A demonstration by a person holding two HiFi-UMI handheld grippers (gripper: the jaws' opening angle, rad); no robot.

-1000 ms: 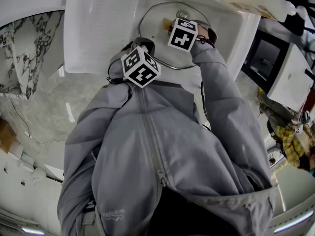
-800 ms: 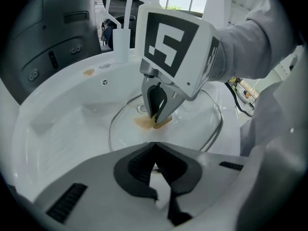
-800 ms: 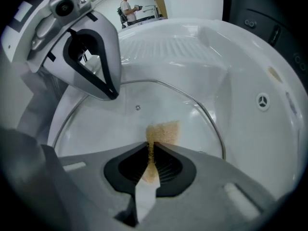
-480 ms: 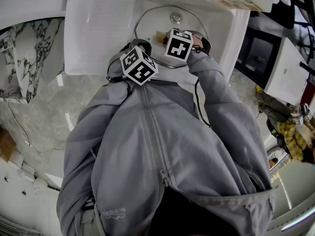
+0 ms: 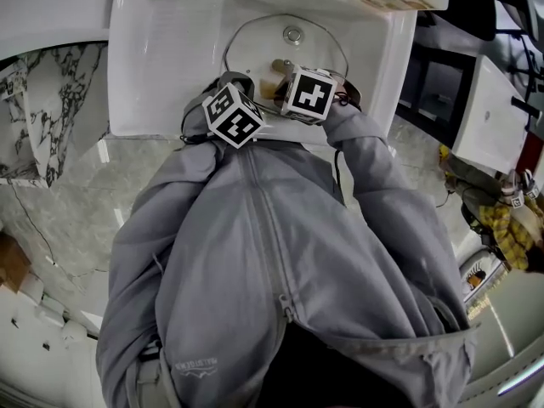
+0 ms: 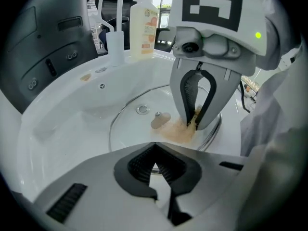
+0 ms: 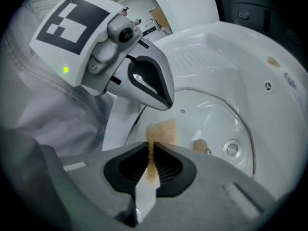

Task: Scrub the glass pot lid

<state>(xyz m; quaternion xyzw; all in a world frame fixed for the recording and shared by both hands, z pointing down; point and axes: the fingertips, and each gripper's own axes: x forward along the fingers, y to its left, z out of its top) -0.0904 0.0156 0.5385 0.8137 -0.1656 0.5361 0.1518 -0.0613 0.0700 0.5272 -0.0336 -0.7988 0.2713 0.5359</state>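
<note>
Head view: white sink (image 5: 170, 58), person in a grey jacket (image 5: 272, 253) leaning over it, marble counter (image 5: 51, 117) at the left edge of the sink. The glass pot lid (image 5: 319, 53) lies in the middle of the basin, close to flat, its broad face turned up. It's round, so no long axis to call. The drain (image 5: 293, 34) shows through the glass on the half toward the sink's far edge. A tan knob (image 7: 198, 145) sits at the lid's centre; can't tell if it faces up or down.

Left gripper view: the left gripper (image 6: 154, 150) has its jaws together and points steeply down at the lid's rim on the side toward the sink's near edge. Can't tell whether the rim is pinched between the tips. A soap bottle (image 6: 143, 25) stands on the sink's far edge.

Right gripper view: the right gripper (image 7: 150, 146) is clamped on a thin tan sponge (image 7: 162, 131), which sticks out past the tips and lies against the glass between the knob and the near rim. Both grippers are close together over that near side of the lid
</note>
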